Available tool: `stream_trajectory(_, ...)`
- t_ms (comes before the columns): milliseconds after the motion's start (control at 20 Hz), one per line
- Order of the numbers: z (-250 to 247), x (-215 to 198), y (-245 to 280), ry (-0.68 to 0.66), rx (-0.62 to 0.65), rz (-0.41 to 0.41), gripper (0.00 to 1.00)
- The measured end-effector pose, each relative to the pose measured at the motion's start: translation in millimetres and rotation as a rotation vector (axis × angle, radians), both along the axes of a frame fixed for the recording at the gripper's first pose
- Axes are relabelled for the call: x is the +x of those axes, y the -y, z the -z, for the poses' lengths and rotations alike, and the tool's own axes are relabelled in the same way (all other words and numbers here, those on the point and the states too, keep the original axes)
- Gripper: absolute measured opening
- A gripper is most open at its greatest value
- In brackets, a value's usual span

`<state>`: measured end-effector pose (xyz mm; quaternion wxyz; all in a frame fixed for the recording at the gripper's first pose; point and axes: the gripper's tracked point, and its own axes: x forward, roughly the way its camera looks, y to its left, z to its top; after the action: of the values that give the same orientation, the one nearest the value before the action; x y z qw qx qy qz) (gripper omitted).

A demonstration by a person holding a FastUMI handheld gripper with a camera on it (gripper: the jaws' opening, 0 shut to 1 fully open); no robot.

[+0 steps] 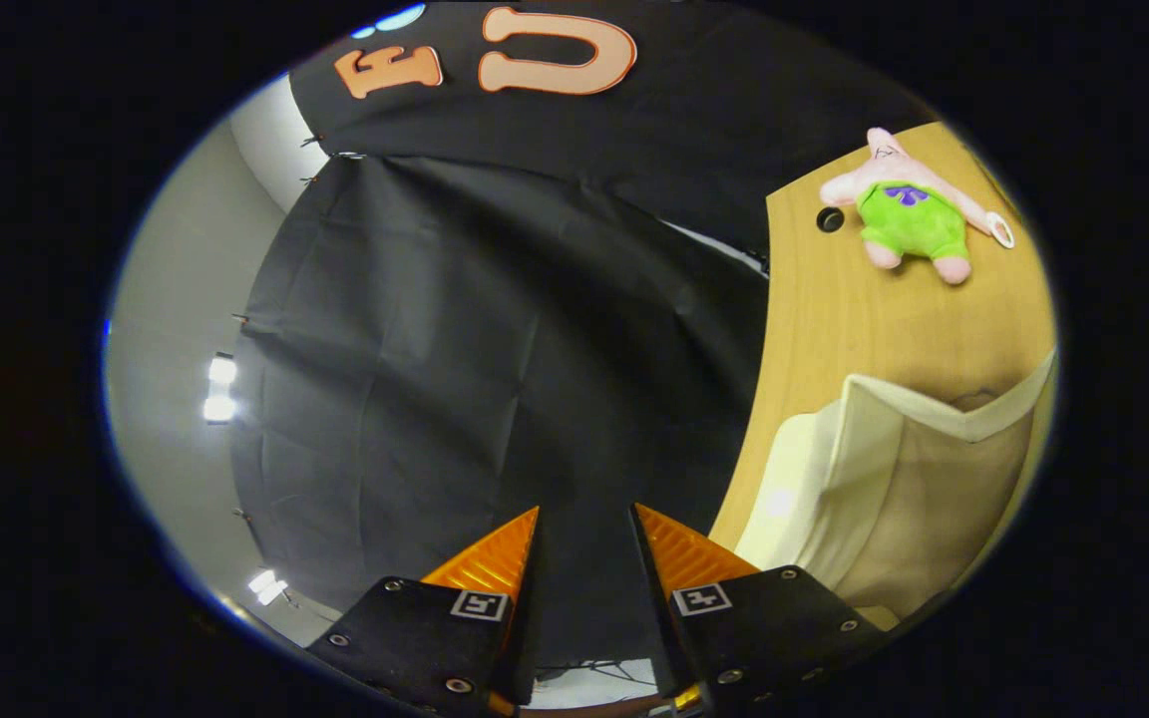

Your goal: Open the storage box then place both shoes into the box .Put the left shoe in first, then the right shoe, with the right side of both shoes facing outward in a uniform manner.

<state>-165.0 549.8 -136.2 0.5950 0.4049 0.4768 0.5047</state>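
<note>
Empty parted gripper (585, 514), cream box (894, 489).

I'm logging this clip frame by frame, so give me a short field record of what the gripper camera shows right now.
gripper: fingers apart, nothing between them, aimed at the black cloth wall
table: wooden top off to the right of the fingers
storage box: cream, on the table, right of the fingers; lid state unclear
plush toy: pink star figure in green shorts, lying beyond the box
shoes: none located

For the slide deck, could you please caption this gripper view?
Open gripper aimed at the black booth wall, holding nothing; cream storage box and plush toy on wooden table beside it.
</note>
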Motion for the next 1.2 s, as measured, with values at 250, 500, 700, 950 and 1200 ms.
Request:
stream_trajectory(250,31.6,26.3,66.7,0.115,-0.17,0.123,0.65)
stream_trajectory(500,86.7,37.6,157.9,0.243,-0.423,0.243,0.91)
stream_trajectory(700,123.3,43.7,221.1,0.268,-0.59,0.319,0.95)
stream_trajectory(950,185.1,9.2,291.2,0.259,-0.767,0.326,0.94)
stream_trajectory(1200,244.2,-46.3,329.5,0.2,-0.87,0.289,0.93)
